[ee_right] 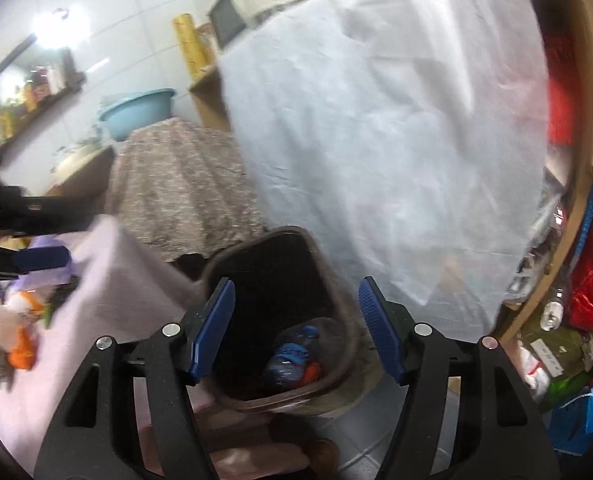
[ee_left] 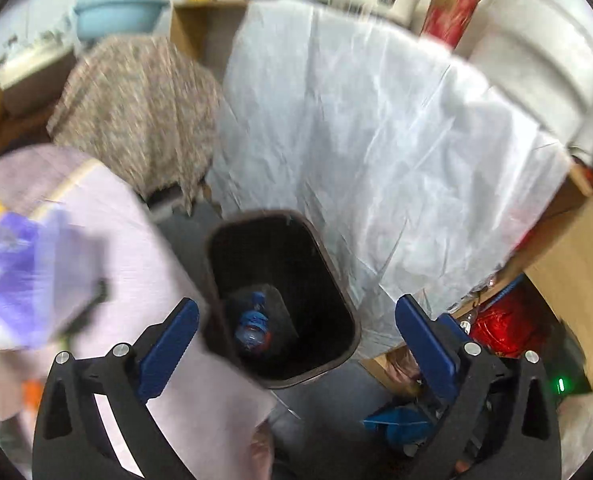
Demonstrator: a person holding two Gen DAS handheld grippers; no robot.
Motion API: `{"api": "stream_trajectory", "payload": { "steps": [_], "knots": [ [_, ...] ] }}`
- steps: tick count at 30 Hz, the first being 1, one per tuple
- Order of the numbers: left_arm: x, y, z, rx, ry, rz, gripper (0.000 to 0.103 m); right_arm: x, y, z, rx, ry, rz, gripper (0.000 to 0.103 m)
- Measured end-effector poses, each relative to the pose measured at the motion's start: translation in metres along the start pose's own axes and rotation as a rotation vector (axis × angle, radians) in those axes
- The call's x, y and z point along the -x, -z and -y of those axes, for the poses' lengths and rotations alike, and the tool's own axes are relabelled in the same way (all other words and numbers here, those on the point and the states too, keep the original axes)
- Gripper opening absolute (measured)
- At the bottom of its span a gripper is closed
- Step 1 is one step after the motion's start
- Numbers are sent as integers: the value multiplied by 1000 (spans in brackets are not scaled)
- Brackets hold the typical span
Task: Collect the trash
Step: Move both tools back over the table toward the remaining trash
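A dark brown trash bin (ee_left: 338,276) stands on the floor beside a table with a pink cloth (ee_left: 108,232). At its bottom lies a crumpled blue-labelled plastic bottle (ee_left: 252,328). My left gripper (ee_left: 295,306) hangs above the bin, open wide, with nothing between its blue pads. In the right wrist view the same bin (ee_right: 256,246) holds the bottle (ee_right: 292,358) with something orange beside it. My right gripper (ee_right: 296,285) is open above the bin's near side and empty. The left gripper's blue pad (ee_right: 42,260) shows at the left edge over the table.
A purple bag (ee_left: 12,272) and orange-white wrappers (ee_right: 20,336) lie on the pink table. A white sheet (ee_left: 376,140) hangs over a wooden shelf behind the bin, with red bags (ee_left: 504,328) at the right. A patterned cloth (ee_left: 136,108) covers something at the back left, with a blue basin (ee_left: 112,16) beyond it.
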State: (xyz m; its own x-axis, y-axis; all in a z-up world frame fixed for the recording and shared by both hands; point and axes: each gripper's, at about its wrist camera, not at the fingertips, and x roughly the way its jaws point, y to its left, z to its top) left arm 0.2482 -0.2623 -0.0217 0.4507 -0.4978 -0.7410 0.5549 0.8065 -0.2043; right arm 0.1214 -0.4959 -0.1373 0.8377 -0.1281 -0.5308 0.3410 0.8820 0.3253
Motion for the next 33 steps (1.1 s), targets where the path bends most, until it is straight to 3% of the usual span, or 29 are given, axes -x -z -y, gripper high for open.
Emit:
{"api": "stream_trajectory", "payload": {
  "steps": [3,6,11,17,23,33],
  "knots": [
    [39,13,-17,-29,-31,47,98,14,-2,-30,47,-74,-2,65],
    [75,26,-41,-31,-76,103,98,30,-2,-69,119,-165,-2,73],
    [122,52,-73,-12,-118,163,98,50,4,-132,251,-333,-27,74],
    [158,80,-110,-6,-220,171,98,61,23,-192,389,-461,-61,74],
    [179,110,-157,54,-276,177,98,61,43,-231,468,-529,-114,74],
    [190,147,-212,120,-386,174,98,48,66,-260,542,-555,-182,74]
  ]
}}
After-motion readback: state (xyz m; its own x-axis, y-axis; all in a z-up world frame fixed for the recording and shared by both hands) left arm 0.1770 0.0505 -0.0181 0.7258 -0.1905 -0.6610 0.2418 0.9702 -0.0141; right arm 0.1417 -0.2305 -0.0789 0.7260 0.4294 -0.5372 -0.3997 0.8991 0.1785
